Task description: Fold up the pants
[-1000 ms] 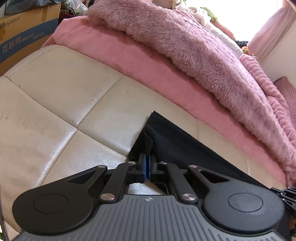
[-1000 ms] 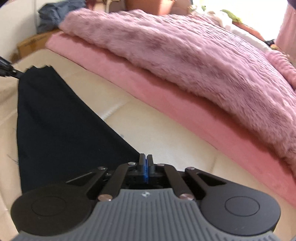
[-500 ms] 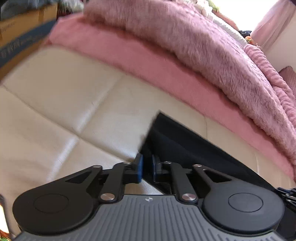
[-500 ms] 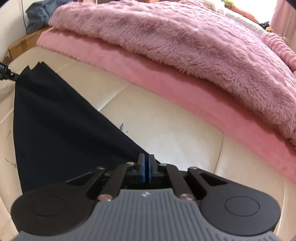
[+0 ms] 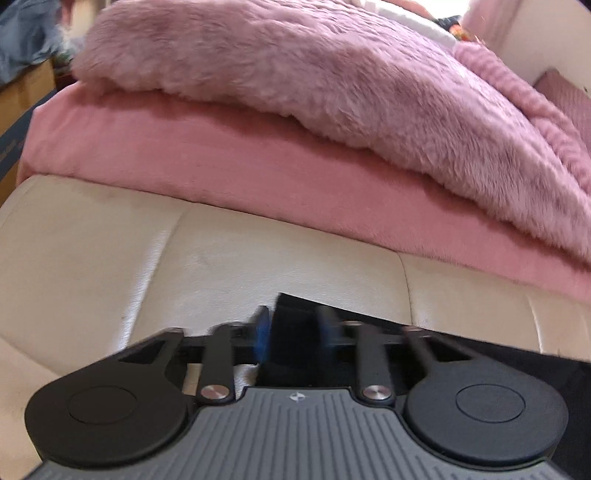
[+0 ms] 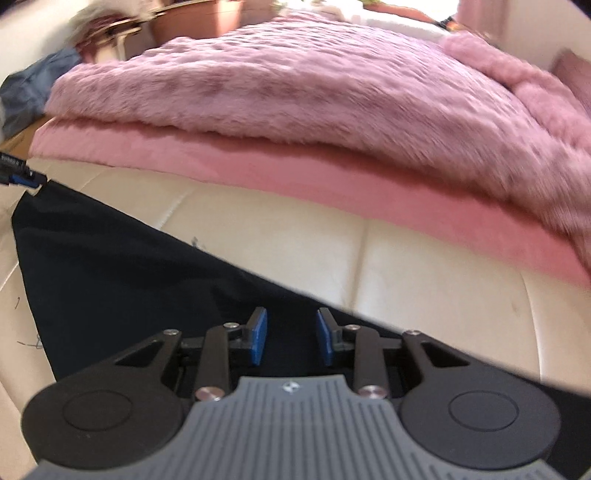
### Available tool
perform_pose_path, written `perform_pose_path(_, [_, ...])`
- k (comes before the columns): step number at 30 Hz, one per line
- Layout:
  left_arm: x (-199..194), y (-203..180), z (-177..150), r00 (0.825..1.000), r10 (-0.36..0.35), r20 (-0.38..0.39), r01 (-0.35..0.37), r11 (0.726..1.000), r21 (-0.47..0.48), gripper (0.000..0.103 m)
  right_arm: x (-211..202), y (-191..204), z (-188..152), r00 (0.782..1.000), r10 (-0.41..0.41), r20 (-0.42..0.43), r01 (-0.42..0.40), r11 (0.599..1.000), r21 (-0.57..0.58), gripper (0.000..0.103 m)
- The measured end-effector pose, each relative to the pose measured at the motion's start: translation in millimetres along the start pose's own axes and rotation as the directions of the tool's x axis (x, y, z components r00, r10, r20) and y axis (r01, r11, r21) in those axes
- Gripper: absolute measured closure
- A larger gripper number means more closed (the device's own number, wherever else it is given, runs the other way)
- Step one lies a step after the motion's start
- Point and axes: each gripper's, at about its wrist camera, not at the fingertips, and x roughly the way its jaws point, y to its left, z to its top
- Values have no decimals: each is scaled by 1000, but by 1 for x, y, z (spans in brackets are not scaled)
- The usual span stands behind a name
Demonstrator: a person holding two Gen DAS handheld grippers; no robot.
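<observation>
The black pants (image 6: 122, 269) lie flat on the cream leather cushion (image 6: 424, 280). In the right wrist view my right gripper (image 6: 291, 334) is open, its blue pads above the pants' edge, holding nothing. The left gripper's tip (image 6: 22, 179) shows at the pants' far left corner. In the left wrist view my left gripper (image 5: 293, 330) is open over a corner of the pants (image 5: 295, 314), which continue under it to the right. The view is blurred.
A pink sheet (image 5: 221, 166) and a fluffy pink blanket (image 5: 332, 74) lie just beyond the cushion (image 5: 92, 240). A cardboard box (image 5: 26, 85) with blue cloth stands at the far left. Pots (image 6: 195, 18) stand behind the bed.
Both grippers have opened and let go of the pants. The pants now lie flat on the cushion. Both grippers have tilted up and drawn back a little.
</observation>
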Motion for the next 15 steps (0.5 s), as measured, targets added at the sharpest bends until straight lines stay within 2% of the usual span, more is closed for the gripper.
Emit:
perform_pose_path(3, [-9, -14, -2, 998, 15, 58, -20, 996, 81, 102, 1, -3, -15, 1000, -24, -19, 24, 999, 24, 77])
perform_pose_path(7, [-21, -21, 3, 993, 33, 115, -48, 990, 132, 102, 8, -3, -24, 999, -21, -26, 23, 998, 57, 77])
perform_pose_path(9, [-18, -21, 10, 992, 56, 115, -71, 989, 131, 102, 9, 0, -24, 999, -33, -27, 34, 999, 37, 77])
perform_pose_path(12, [-3, -20, 9, 995, 83, 58, -91, 985, 148, 102, 10, 3, -25, 998, -49, -33, 49, 999, 18, 77])
perform_pose_path(15, [4, -18, 4, 991, 127, 40, -131, 983, 125, 94, 10, 1, -24, 998, -44, -34, 46, 998, 35, 77])
